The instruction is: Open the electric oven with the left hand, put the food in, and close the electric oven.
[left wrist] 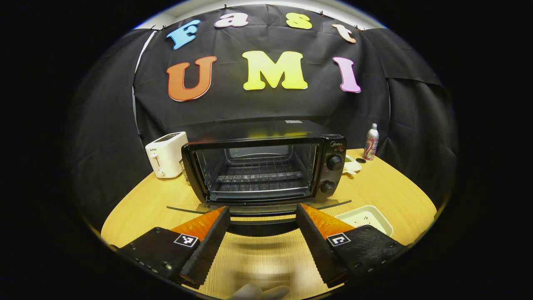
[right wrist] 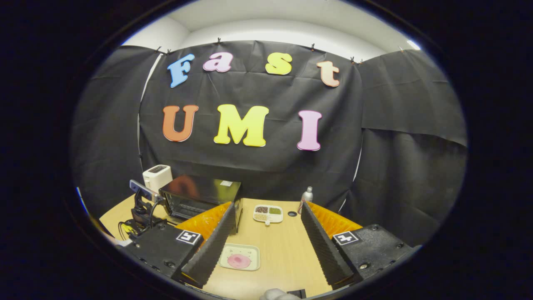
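Electric oven [left wrist: 266, 166] on the wooden table [left wrist: 383, 187], long axis running side to side, open mouth facing squarely toward the left gripper [left wrist: 262, 214]. Glass door [left wrist: 258, 208] swung down flat, reaching out toward that gripper's fingers; wire rack [left wrist: 260, 171] bare inside. Two knobs stacked on the right end panel. Left gripper spread wide, holding nothing, level with the door's front edge. White toaster [left wrist: 166, 154] just left of the oven, drink can [left wrist: 371, 141] well off to its right, near the back. Right gripper [right wrist: 266, 227] likewise wide open and empty, hanging above the table. Between its fingers, a pale rectangular tray [right wrist: 240, 256] lying flat with a round pink food piece [right wrist: 239, 261] on it, right of the oven [right wrist: 200, 198]. Beyond it, a divided dish [right wrist: 268, 213] of small items.
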{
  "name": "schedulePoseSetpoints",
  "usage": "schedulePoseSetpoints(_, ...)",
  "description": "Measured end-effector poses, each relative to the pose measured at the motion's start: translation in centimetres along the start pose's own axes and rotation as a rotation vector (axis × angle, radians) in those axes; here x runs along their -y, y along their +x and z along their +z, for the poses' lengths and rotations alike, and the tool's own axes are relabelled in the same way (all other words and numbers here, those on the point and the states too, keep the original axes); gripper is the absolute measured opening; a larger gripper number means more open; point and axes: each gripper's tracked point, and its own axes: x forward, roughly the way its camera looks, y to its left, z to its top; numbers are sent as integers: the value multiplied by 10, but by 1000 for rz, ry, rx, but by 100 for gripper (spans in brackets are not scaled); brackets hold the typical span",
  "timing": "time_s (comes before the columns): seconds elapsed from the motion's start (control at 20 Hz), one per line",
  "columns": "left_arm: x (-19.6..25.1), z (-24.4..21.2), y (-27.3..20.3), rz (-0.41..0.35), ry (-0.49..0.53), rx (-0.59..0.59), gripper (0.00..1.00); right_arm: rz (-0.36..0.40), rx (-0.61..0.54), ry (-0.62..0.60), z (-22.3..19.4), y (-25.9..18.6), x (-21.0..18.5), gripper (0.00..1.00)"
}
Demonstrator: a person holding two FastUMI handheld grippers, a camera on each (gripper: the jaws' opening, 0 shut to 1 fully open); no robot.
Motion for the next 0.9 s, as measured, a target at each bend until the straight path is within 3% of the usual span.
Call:
schedulePoseSetpoints(0.65, 6, -66, -8, -8, 28, -146, 96, -12, -31, -3, -12, -2, 4, 100)
schedulePoseSetpoints(0.9, 9, -104, -1, -12, -19, -272, 96, -16, -41, -6, -15, -4, 7, 100)
